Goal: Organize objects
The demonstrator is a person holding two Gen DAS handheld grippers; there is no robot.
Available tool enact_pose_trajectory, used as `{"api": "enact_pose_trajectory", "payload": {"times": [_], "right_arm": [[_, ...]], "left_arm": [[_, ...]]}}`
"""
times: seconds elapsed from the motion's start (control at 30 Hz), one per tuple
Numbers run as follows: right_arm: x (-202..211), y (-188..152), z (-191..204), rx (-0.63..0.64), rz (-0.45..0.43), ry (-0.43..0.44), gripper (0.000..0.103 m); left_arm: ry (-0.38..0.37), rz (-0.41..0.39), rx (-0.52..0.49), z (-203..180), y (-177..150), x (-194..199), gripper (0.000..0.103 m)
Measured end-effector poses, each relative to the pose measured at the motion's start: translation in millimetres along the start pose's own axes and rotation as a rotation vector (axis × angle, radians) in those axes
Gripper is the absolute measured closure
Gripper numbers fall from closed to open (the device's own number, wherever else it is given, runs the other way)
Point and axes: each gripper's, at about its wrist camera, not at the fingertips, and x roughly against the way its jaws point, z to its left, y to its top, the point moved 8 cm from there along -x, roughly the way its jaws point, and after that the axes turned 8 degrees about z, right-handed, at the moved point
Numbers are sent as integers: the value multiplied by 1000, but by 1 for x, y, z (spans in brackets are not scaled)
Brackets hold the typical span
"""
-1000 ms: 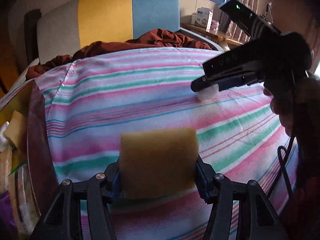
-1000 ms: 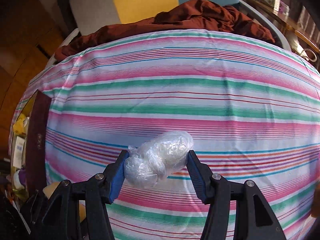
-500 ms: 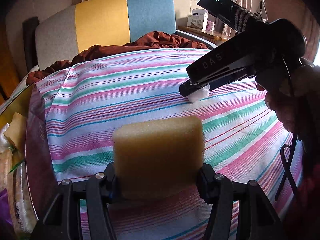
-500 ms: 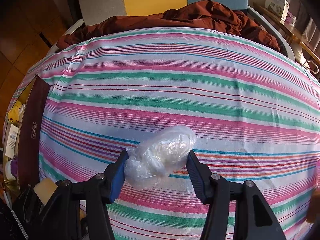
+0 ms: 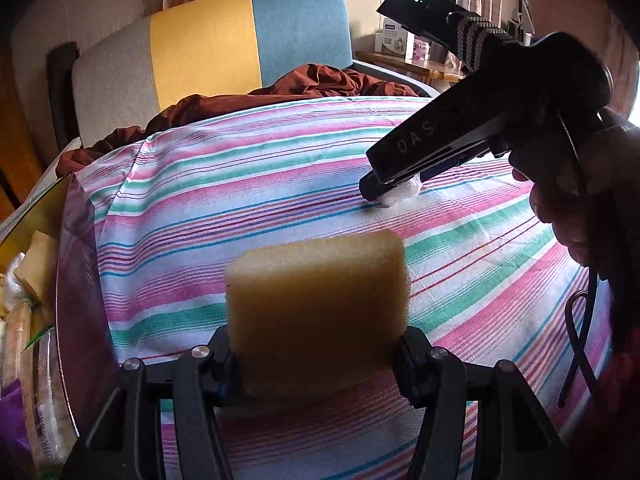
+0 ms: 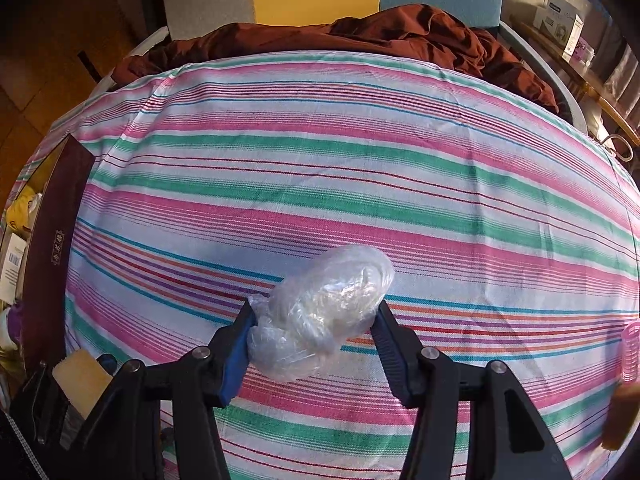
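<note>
The left claw (image 5: 316,354) clamps a yellow rectangular foam sponge (image 5: 318,312) upright above a pink, green and white striped cloth (image 5: 240,184). At two o'clock in the left wrist view, the right claw (image 6: 314,336), pinching a crumpled clear plastic bag (image 6: 324,316), presses it onto the cloth; the right hand (image 5: 576,200) grips the handle. At nine o'clock, past the cloth's edge, a dark maroon box (image 6: 48,256) holds packets, a barcoded carton and a yellow item, too cramped to identify. A rumpled brown blanket (image 6: 400,36) lies at twelve o'clock before a grey, yellow and blue headboard (image 5: 208,56). A pink ribbed roller (image 6: 630,350) peeks in at three o'clock.
</note>
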Motion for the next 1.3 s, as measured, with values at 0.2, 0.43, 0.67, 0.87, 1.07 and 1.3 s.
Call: {"api": "enact_pose_trajectory", "payload": {"times": [0.2, 0.43, 0.67, 0.87, 1.07, 1.3], "right_arm": [[-3, -1, 3, 5, -4, -6, 47], [-2, -3, 7, 23, -11, -29, 48], [0, -3, 10, 31, -18, -55, 54], [-1, 0, 13, 37, -28, -64, 61], [-1, 4, 10, 47, -42, -75, 67], [4, 1, 16, 74, -68, -63, 69]], "left_arm": [[6, 8, -7, -2, 0, 5, 45], [-62, -63, 4, 4, 6, 59, 46], [84, -106, 168, 103, 6, 110, 45], [302, -50, 326, 199, -22, 114, 45], [363, -14, 389, 234, -45, 108, 44], [339, 6, 417, 240, -50, 100, 40]]}}
